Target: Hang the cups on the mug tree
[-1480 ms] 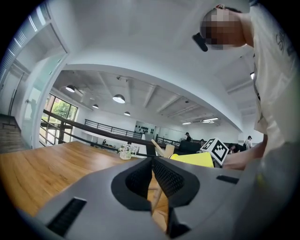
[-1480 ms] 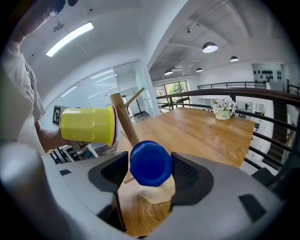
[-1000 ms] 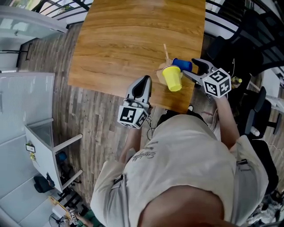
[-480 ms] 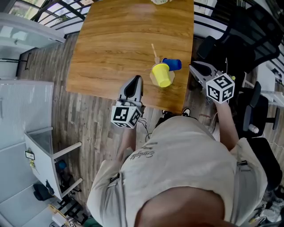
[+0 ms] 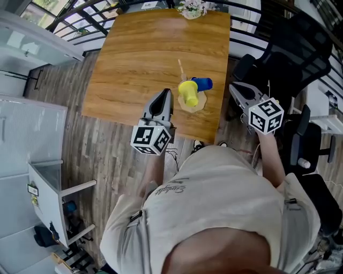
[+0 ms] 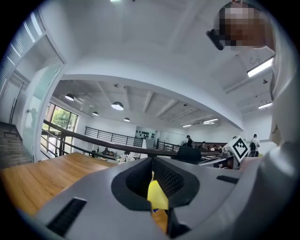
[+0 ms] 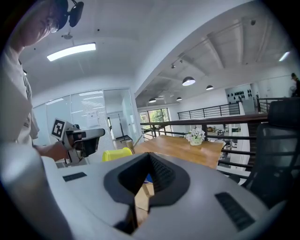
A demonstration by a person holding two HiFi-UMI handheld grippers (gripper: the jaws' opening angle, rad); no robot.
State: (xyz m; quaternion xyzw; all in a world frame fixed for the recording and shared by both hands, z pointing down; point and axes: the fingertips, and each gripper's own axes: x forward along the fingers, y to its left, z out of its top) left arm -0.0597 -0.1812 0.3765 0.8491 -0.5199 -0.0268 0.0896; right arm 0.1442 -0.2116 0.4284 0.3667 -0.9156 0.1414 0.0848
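Since a second ago the right gripper [image 5: 233, 86] has left the blue cup [image 5: 202, 83] and drawn back to the right, off the table's edge, and its jaws have just been closing with nothing between them. In the right gripper view the two pads meet in one line and only the table and the cups show beyond them. The left gripper [image 5: 165, 92] has also come a little away from the near table edge. Its jaws are pressed together and hold nothing. The yellow seen through the small gap under its pads in the left gripper view is the yellow cup [image 5: 188, 92], which stands farther off.

Both cups are on the mug tree [image 5: 180, 66], a thin wooden stem on a flat wooden base, near the right edge of the wooden table [image 5: 134, 59]. The yellow cup hangs on the near side, tilted, with its mouth toward the person. The blue cup hangs just behind it on the right side, lying sideways. No gripper touches either cup.

The left gripper points at the tree from the near side, over the table's near edge. The right gripper is over the black office chair [image 5: 281, 61] beside the table, well apart from the cups. A small vase of flowers [image 5: 192, 7] stands at the far edge of the table.
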